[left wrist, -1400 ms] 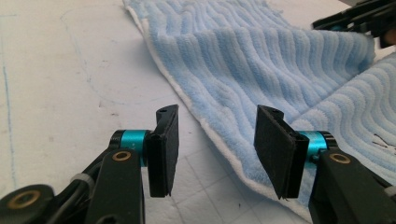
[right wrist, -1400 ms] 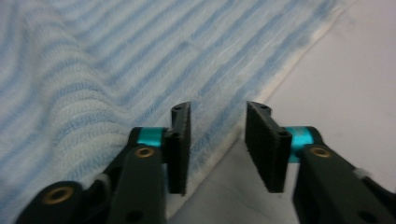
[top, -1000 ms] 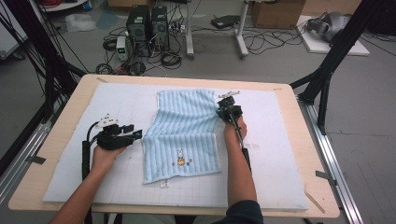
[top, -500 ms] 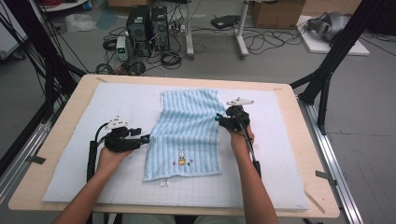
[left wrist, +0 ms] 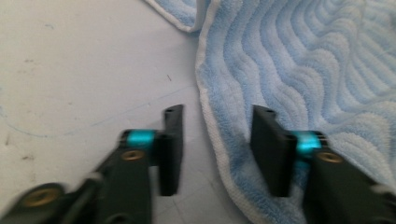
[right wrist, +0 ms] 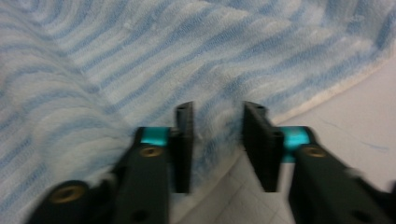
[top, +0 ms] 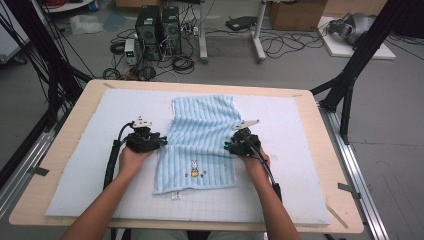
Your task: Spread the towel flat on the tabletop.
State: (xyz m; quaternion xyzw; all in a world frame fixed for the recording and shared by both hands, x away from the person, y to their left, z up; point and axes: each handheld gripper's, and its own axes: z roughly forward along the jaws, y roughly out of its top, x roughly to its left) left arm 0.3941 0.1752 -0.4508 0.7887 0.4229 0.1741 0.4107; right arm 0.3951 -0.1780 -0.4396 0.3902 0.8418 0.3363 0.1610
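A light blue striped towel (top: pixel 200 135) with a small rabbit picture lies flat on the mat, long side pointing away from me. My left gripper (top: pixel 162 142) is at the towel's left edge, halfway along. In the left gripper view the white hem of the towel (left wrist: pixel 303 70) runs between the jaws of that gripper (left wrist: pixel 217 140), which have just been closing and still stand apart. My right gripper (top: pixel 227 147) is at the right edge. Its jaws (right wrist: pixel 216 140) have also been closing and straddle the towel (right wrist: pixel 140 56) hem with a gap left.
A pale gridded mat (top: pixel 90 165) covers the wooden table (top: pixel 320 115). Black frame legs stand at the table's left and right. Computers and cables lie on the floor beyond the far edge.
The left gripper slid right to the towel's left edge. The right gripper came from the far right part of the towel back to its right edge. The towel lies straighter.
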